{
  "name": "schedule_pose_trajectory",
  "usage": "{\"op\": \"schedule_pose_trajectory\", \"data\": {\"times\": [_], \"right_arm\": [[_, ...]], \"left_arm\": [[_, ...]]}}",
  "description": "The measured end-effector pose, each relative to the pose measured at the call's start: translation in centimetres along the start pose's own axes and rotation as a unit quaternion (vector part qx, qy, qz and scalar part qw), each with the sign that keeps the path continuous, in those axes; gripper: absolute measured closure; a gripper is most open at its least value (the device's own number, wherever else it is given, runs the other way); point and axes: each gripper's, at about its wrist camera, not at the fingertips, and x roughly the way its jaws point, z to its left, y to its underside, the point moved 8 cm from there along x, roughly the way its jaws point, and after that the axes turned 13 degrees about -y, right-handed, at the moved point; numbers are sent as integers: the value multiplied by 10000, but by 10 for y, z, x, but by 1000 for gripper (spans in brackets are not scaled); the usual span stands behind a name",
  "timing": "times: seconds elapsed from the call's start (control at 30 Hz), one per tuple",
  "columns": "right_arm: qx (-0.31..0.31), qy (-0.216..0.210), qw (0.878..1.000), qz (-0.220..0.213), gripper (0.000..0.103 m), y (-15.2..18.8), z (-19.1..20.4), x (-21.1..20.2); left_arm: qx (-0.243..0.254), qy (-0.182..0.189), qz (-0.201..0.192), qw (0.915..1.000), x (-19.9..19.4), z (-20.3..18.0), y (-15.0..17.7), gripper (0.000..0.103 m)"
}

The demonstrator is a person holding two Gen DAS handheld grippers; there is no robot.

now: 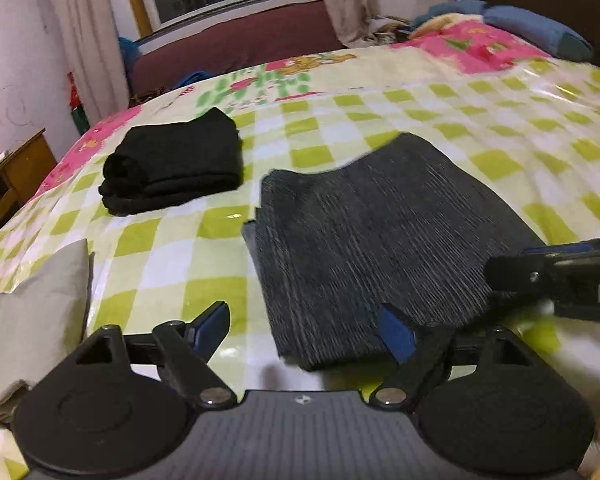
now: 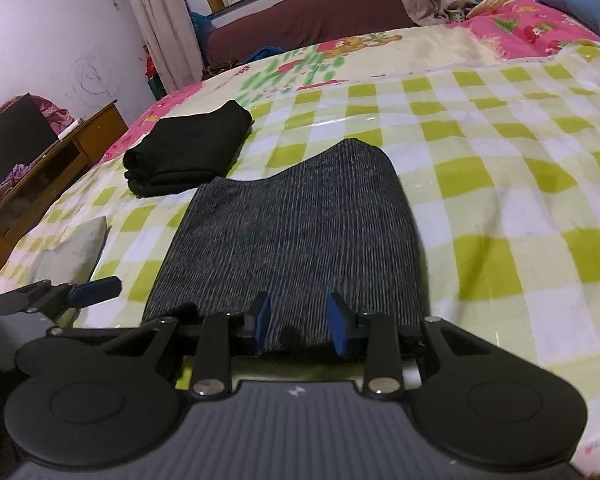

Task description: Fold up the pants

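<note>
Over folded grey pants [image 2: 292, 236]: right tongs [image 2: 299, 326] part-open; left tongs [image 1: 304, 330] wide, empty.

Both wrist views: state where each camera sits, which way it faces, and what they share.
Left wrist: on the left claw, facing across the bed toward the window; its open fingers flank the near left corner of the grey pants; the right claw enters at right.
Right wrist: on the right claw, facing likewise, open over the pants' near edge.
Shared: grey pants, folded black garment, bed.

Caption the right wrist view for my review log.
Open right tongs over folded grey pants on a checked bedspread, black folded pants beyond.
</note>
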Motion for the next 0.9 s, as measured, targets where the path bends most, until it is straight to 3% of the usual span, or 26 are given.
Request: {"op": "schedule_pose_trajectory", "data": {"times": [0.37, 0.9], "right_arm": [[161, 133, 9998, -1, 69, 23, -9, -10], [219, 63, 9997, 47, 68, 30, -12, -7]], "left_arm": [[-11, 120, 113, 9999, -1, -3, 9, 8], [111, 219, 252, 9994, 1, -12, 17, 3]]}}
